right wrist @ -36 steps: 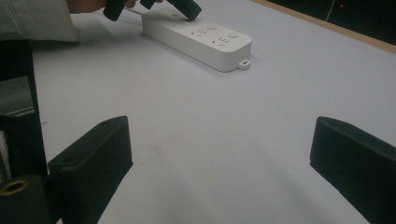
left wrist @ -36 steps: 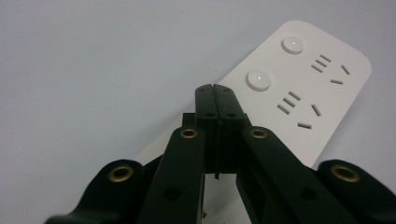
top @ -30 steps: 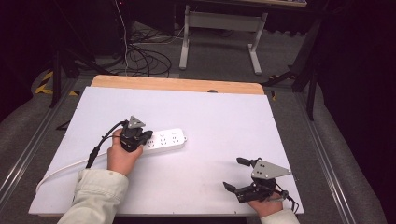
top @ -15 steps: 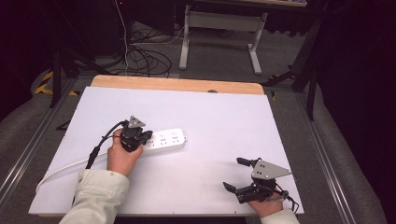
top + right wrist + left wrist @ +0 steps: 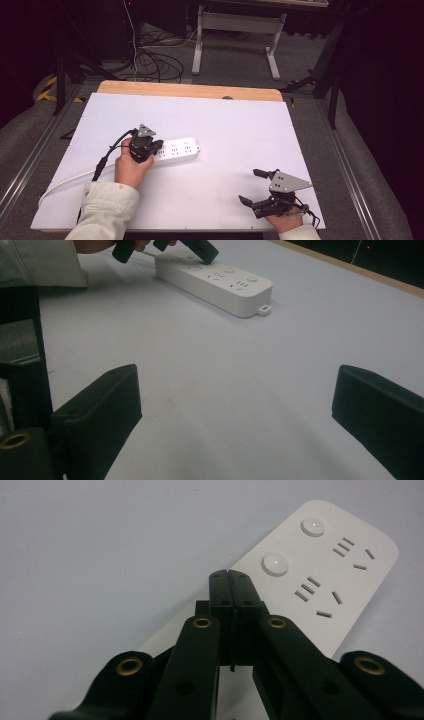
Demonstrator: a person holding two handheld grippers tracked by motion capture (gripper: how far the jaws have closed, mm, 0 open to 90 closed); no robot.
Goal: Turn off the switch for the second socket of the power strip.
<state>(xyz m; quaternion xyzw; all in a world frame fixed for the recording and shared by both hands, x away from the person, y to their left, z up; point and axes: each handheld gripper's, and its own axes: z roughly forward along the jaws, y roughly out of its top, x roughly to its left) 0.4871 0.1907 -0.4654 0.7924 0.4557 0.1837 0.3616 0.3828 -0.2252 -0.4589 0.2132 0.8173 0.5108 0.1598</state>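
The left gripper (image 5: 231,575) has its 2 fingers clenched together, tips over a white rigid plastic power strip (image 5: 175,150) lying left of centre on the white table (image 5: 240,130). It looks light, stiff and slippery; grip its long sides. Contact is unclear. The right gripper (image 5: 262,192) rests released near the table's front right corner.

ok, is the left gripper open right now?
No. In the left gripper view the left gripper has its jaws pressed together, tips over the power strip.
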